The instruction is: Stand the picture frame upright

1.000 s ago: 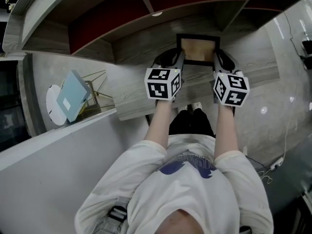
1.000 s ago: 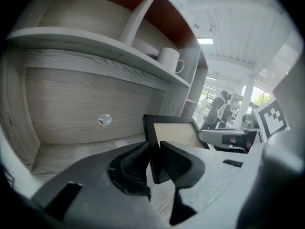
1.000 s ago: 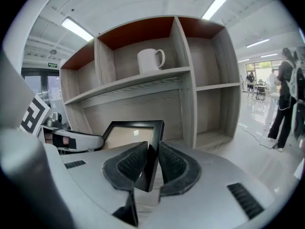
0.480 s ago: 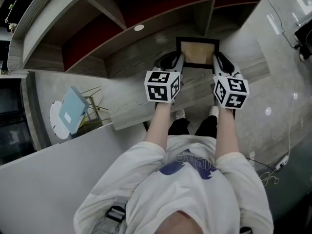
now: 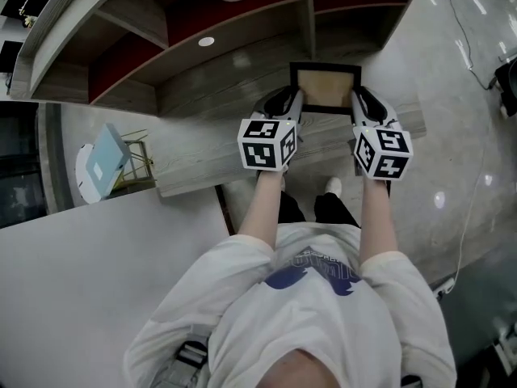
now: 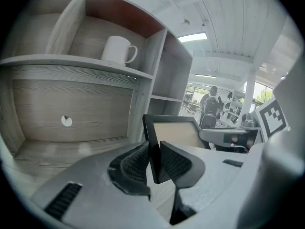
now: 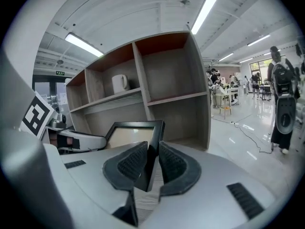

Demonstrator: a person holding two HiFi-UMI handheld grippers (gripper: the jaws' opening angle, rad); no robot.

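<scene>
As the left gripper [image 6: 153, 159] and right gripper [image 7: 151, 163] clamp their jaws on its side edges, the picture frame [image 5: 326, 85] is held at upper centre, before a wooden shelf [image 5: 242, 63] bearing a white mug [image 6: 116, 50].

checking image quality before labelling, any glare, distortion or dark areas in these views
Head view: glare spots on the glossy floor, shelf unit recesses dim. Left gripper view: fisheye bends the shelf boards, corners go black, windows at right blown out. Right gripper view: same curving, ceiling light strips bright, picture frame sharp in the right claw.
</scene>
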